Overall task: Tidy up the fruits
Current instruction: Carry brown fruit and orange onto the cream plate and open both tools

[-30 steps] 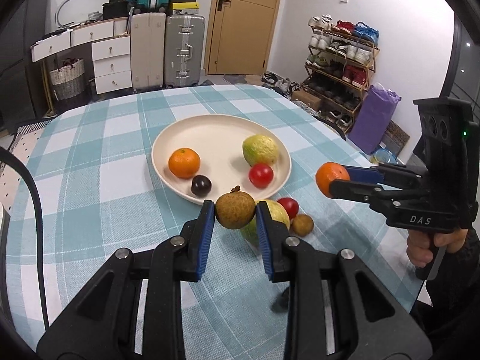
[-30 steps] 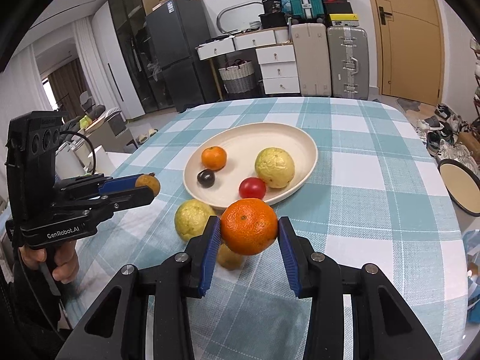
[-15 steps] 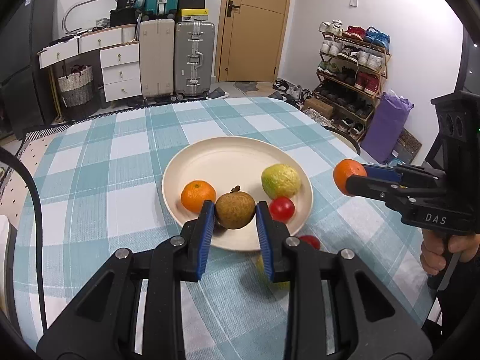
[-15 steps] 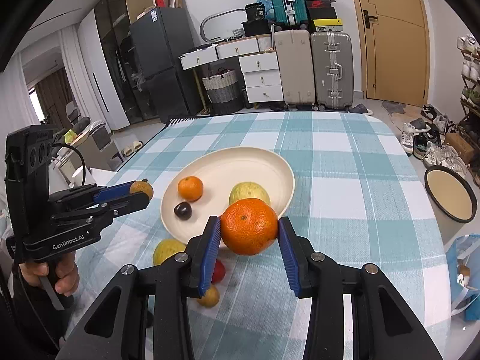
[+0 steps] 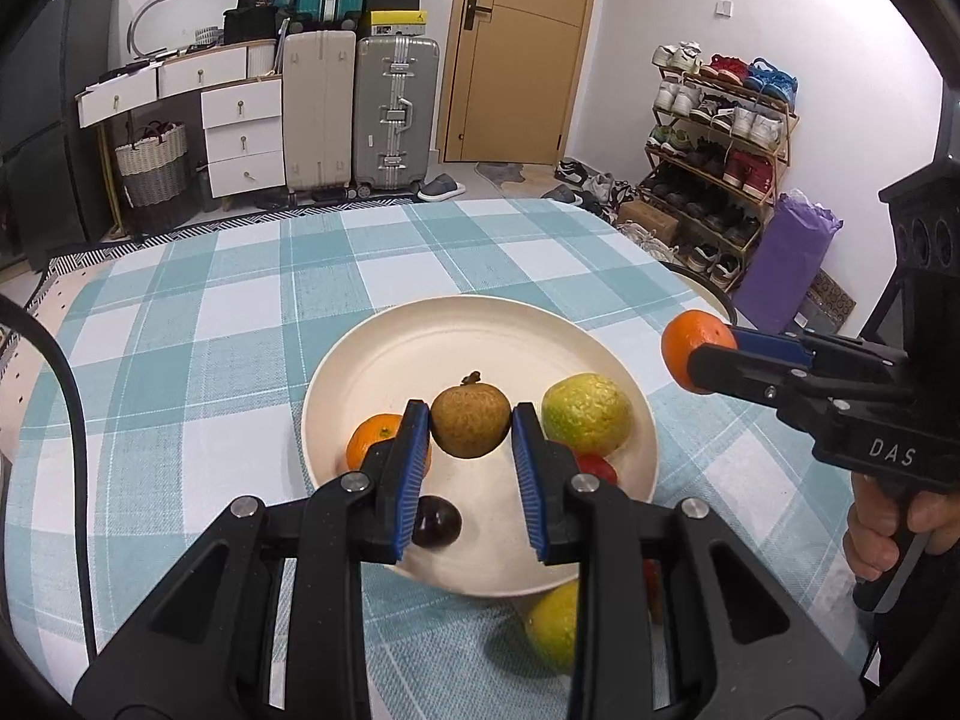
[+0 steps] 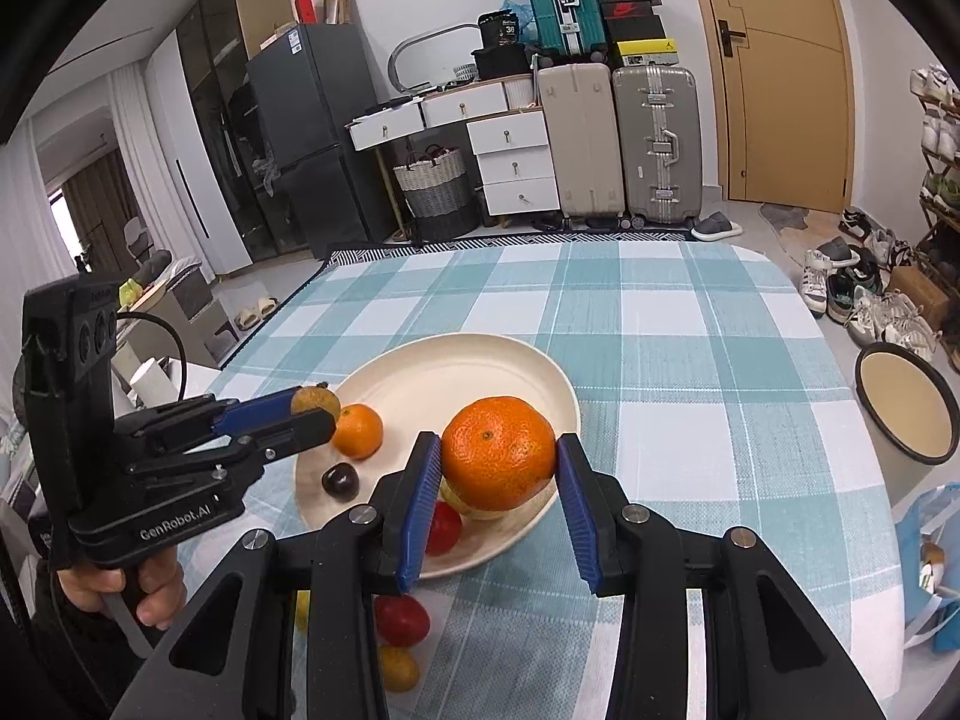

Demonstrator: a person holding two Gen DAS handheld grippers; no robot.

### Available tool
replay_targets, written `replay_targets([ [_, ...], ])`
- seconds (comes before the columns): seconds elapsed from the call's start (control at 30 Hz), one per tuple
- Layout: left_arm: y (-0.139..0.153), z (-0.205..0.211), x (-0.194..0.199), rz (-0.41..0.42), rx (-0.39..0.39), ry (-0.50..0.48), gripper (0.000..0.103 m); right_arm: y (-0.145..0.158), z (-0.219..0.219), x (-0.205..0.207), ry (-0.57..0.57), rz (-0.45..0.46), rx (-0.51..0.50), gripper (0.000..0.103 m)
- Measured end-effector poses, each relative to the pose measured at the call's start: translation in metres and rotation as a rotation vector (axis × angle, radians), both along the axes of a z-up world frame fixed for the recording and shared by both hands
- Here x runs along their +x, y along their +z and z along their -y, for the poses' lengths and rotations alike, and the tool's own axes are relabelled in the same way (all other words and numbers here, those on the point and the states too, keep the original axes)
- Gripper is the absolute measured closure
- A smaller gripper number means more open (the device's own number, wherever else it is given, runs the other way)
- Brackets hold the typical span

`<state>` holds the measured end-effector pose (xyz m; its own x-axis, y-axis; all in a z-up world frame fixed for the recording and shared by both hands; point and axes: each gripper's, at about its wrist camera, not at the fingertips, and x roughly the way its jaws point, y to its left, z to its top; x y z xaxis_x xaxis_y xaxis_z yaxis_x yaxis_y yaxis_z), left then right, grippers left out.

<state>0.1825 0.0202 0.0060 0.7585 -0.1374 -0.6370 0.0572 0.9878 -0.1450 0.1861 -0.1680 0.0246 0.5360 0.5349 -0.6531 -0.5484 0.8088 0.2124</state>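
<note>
**A:** Over the cream plate [image 5: 372, 360], both carried fruits now hang above the dish. A second ago each gripper was short of the plate's near rim, with the plate well ahead of it.

**B:** And the grips?

**A:** Unchanged. The left gripper [image 5: 471, 429] is clamped on the small brown fruit [image 5: 470, 422], its blue pads pressing both sides. The right gripper [image 6: 498, 468] pinches the big orange [image 6: 499, 452] the same way.

**B:** What's already on the plate?

**A:** A small mandarin [image 5: 375, 438] at the plate's left side, a dark plum [image 5: 438, 521] toward its near edge, a yellow-green guava [image 5: 587, 414] at its right, and a red tomato [image 6: 443, 527] just nearer than the guava.

**B:** Anything outside it?

**A:** Yes. Just short of the plate's near rim, on the checked cloth [image 6: 690, 360], lie a second guava [image 5: 552, 624], another red fruit [image 6: 402, 620] and a small yellow one [image 6: 397, 668].

**B:** So?

**A:** I'd judge both carries nearly finished; next comes lowering onto bare plate and releasing. Round fruit may roll, and the brown one hangs close to the mandarin and guava. Three pieces remain afterwards.
</note>
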Motion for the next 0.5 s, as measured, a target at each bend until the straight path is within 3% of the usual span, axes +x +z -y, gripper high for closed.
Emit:
replay_targets([
  [0.5,-0.035,-0.001,0.037,-0.069,0.003,-0.001,0.078,-0.024,-0.015,0.037,-0.034,-0.047,-0.008,0.063],
])
